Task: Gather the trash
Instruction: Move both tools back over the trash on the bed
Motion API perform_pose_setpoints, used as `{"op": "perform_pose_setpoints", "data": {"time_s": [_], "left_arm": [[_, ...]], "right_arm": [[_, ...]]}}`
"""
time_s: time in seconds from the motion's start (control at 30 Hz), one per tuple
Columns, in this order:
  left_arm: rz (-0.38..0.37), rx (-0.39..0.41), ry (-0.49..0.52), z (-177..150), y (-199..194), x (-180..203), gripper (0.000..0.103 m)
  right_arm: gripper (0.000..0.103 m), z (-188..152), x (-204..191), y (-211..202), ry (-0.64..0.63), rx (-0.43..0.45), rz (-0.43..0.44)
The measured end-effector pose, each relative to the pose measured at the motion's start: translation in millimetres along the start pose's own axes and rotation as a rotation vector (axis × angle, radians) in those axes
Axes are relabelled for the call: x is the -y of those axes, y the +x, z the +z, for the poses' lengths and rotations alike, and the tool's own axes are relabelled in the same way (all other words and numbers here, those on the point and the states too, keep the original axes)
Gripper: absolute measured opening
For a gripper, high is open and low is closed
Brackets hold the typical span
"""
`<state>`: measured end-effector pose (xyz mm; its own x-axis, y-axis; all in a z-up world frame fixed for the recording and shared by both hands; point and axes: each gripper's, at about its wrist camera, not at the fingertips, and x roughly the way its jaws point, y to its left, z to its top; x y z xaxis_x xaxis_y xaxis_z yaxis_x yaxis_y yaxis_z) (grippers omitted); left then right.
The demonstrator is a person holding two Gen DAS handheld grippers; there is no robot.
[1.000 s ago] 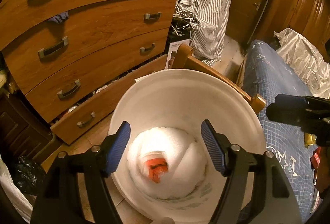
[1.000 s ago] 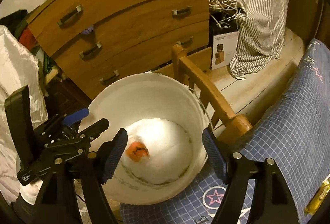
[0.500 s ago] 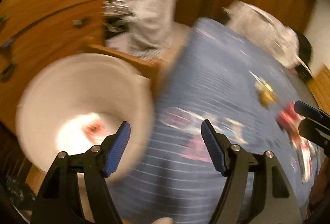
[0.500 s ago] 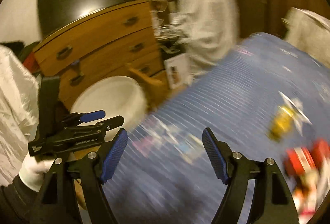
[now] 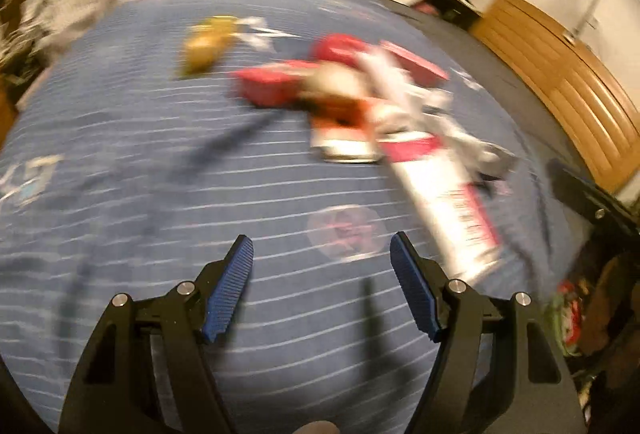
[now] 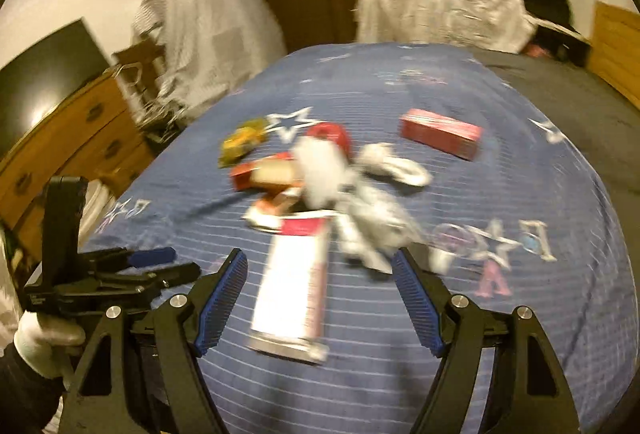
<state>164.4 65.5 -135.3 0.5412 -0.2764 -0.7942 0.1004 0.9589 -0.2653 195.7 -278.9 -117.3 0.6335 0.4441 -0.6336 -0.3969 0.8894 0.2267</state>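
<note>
Currently, trash: a loose pile (image 6: pixel 320 182) mid-bed on the blue bedspread (image 6: pixel 520 334); blur hides detail.
Nearest piece: long white-and-pink carton (image 6: pixel 294 286), flat, one end between the right gripper's jaws but untouched.
Other pieces: crumpled white wrappers (image 6: pixel 376 218) beside the carton; red box (image 6: pixel 440 132) lying apart, farther back; yellow packet (image 6: pixel 242 140) at the pile's far left edge.
Right gripper (image 6: pixel 320 298): wide, empty, aimed down at the carton.
Left gripper (image 5: pixel 322 290): jaws opening, nothing between them, over bare bedspread short of the pile; the same carton (image 5: pixel 448 202) lies to its right.
Left hand: white glove (image 6: pixel 44 338) on the handle, seen at the right view's left edge.
Risk: soft bedding gives under a pinch, so the carton may tip or slide off the pads; I judge that a sweep into the wrappers would scatter them.
Risk: both grippers converge on one pile; a clash is likely.
Containers: no bin in view; carton and red box look closed, contents unknown.
</note>
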Motion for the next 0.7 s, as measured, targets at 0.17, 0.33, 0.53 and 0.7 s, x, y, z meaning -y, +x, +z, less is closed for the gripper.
{"op": "perform_pose_setpoints", "data": {"time_s": [0.17, 0.33, 0.53, 0.7], "left_arm": [[-0.031, -0.030, 0.060, 15, 39, 67, 0.080], [0.092, -0.080, 0.119, 17, 82, 95, 0.082], [0.172, -0.064, 0.109, 15, 81, 73, 0.082], [0.210, -0.064, 0.053, 10, 61, 18, 0.082]], "right_arm": [[0.076, -11, 41, -11, 0.061, 0.023, 0.001], [0.076, -14, 56, -10, 0.093, 0.027, 0.006], [0.076, -9, 41, 2, 0.065, 0.016, 0.024], [0.076, -2, 26, 19, 0.040, 0.006, 0.072]]}}
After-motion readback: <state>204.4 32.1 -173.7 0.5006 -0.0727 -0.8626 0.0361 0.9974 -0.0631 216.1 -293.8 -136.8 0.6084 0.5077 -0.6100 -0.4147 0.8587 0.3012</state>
